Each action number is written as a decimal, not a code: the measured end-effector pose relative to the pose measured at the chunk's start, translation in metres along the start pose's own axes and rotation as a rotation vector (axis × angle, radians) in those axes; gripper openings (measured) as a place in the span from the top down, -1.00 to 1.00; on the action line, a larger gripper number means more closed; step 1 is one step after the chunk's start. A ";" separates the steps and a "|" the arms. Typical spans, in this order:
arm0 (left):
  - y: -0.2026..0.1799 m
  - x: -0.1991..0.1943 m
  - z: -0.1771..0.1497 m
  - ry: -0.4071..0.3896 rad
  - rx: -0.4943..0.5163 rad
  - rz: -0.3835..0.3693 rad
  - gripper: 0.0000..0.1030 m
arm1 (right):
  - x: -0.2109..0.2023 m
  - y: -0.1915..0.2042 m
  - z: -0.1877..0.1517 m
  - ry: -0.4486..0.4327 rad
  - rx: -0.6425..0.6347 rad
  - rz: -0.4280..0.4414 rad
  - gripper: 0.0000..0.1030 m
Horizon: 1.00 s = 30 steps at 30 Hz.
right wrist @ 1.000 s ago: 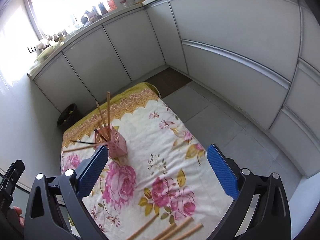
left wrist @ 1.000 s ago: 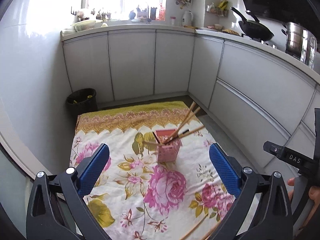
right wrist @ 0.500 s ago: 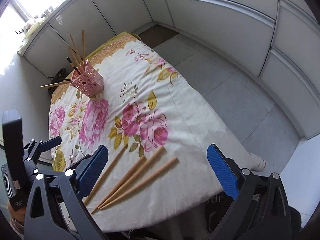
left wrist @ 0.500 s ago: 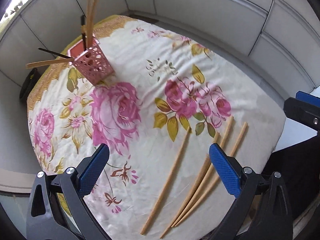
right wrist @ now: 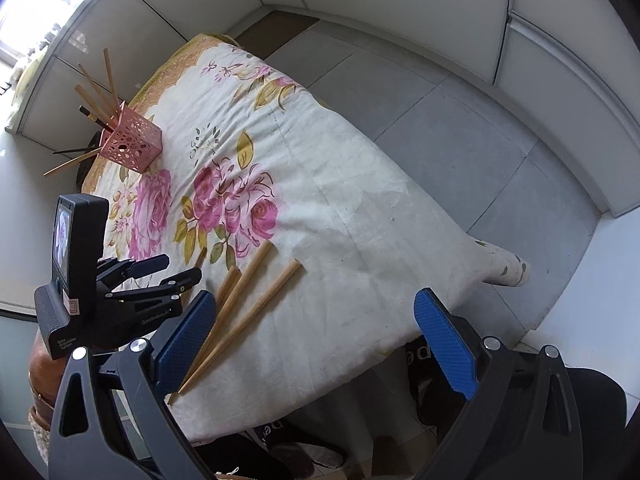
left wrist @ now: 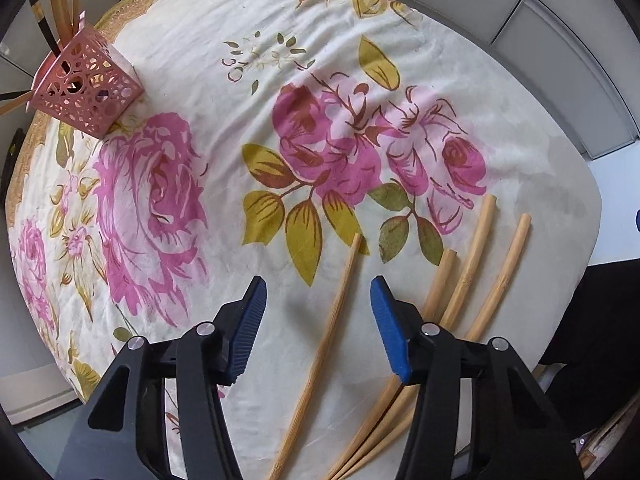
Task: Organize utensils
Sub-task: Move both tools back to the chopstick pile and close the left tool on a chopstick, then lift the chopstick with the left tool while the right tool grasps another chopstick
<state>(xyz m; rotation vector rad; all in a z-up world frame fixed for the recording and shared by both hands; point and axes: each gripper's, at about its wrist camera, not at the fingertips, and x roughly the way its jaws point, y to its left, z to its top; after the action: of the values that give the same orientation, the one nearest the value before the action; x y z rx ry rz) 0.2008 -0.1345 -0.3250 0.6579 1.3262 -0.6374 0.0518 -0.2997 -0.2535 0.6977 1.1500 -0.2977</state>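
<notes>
The left gripper has come down close over the floral cloth on the tabletop since a second ago, when it looked across at the kitchen cabinets. Its jaws, then wide, are now closing and stand half open astride a single wooden chopstick, which lies between the blue pads without being touched, as far as the view shows. Just to its right lie three more chopsticks, close together and fanning apart at their far ends. The pink perforated holder stands at the far left of the cloth, with several chopsticks already leaning out of it. The right gripper has also dropped nearer; its jaws are wide and empty above the near right edge of the cloth.
</notes>
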 end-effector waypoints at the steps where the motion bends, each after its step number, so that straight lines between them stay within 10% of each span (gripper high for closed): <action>1: 0.001 0.000 0.002 -0.005 -0.005 -0.005 0.00 | 0.001 0.000 0.000 0.004 0.003 0.001 -0.87; 12: -0.005 0.007 0.005 0.004 0.026 -0.072 0.88 | 0.022 -0.005 0.002 0.110 0.081 0.039 -0.87; 19: -0.007 0.009 -0.014 -0.026 -0.004 -0.074 0.93 | 0.037 0.004 0.004 0.153 0.127 0.045 -0.86; 26: 0.027 -0.026 -0.039 -0.094 -0.064 -0.069 0.93 | 0.069 0.020 0.008 0.233 0.132 -0.047 0.01; 30: 0.045 -0.046 -0.050 -0.143 -0.094 -0.063 0.93 | 0.083 0.032 0.007 0.230 0.144 -0.085 0.10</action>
<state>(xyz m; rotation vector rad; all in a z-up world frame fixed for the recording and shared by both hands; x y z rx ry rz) 0.1958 -0.0652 -0.2822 0.4874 1.2397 -0.6565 0.1081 -0.2693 -0.3161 0.8263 1.3894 -0.3817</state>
